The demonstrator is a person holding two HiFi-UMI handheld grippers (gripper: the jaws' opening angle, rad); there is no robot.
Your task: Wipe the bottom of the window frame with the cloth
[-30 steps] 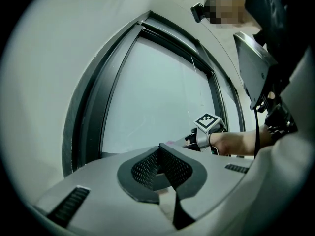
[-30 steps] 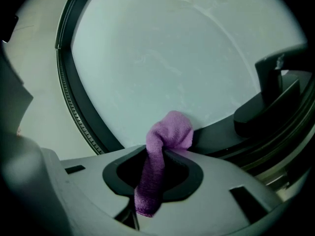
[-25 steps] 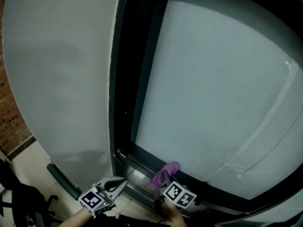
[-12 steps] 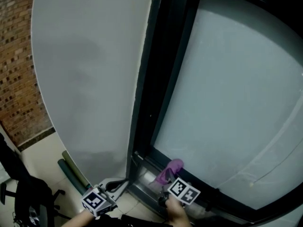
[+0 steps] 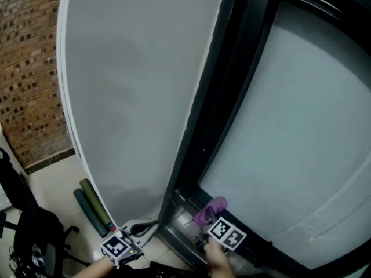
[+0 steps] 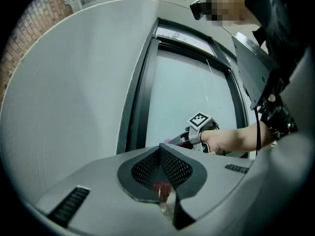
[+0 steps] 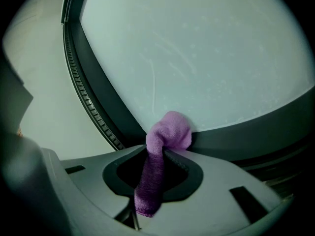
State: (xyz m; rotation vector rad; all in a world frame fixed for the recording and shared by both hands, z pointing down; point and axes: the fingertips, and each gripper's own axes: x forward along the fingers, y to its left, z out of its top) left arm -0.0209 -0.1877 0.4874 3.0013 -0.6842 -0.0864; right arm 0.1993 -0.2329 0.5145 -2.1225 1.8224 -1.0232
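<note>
My right gripper (image 5: 212, 220) is shut on a purple cloth (image 7: 158, 154). The cloth's bunched top presses on the dark bottom window frame (image 7: 246, 136), just under the frosted glass (image 7: 197, 53). In the head view the cloth (image 5: 210, 209) sits near the frame's left corner (image 5: 177, 200). My left gripper (image 5: 145, 229) hangs shut and empty to the left of the frame, low by the floor. In the left gripper view its jaws (image 6: 160, 147) meet at the tip, and the right gripper (image 6: 199, 129) shows beyond them.
A white wall panel (image 5: 133, 97) stands left of the dark upright frame (image 5: 214, 109). Two rolled mats (image 5: 93, 208) lie on the floor by the panel's foot. A brick wall (image 5: 29, 68) is at the far left, with a black chair (image 5: 29, 236) below it.
The head view has swung left, bringing the brick wall and rolled mats into sight. The cloth now sits somewhat closer to the frame's left corner. The left gripper keeps its place.
</note>
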